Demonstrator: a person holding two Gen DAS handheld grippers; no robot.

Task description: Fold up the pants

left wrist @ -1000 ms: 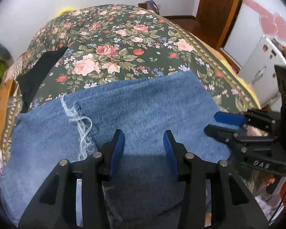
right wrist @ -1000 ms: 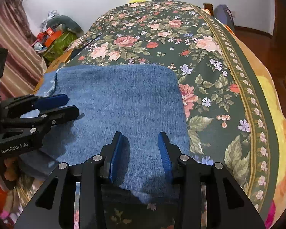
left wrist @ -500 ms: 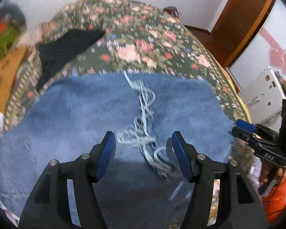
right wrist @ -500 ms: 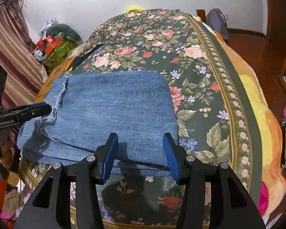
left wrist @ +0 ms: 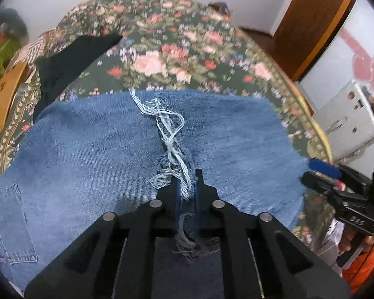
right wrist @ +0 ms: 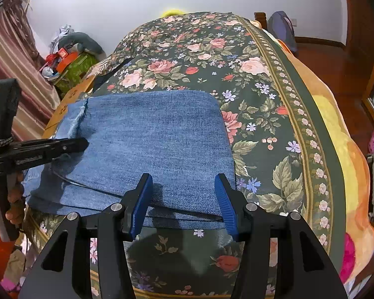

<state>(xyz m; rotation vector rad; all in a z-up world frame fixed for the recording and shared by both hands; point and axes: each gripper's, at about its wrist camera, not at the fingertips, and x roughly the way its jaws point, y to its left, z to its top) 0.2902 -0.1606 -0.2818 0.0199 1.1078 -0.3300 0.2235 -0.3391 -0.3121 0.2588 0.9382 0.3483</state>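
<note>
The pants are lying folded on the flowered bed cover, spread sideways in front of both sets of jaws. The frayed hem is being pinched by the left gripper, its 2 jaws pressed together on the white threads. The right gripper is being opened, with nothing between its jaws (the near edge of the cloth lies just ahead of them). The frayed edge is nearer the left gripper, so the next fold would probably be led from there.
</note>
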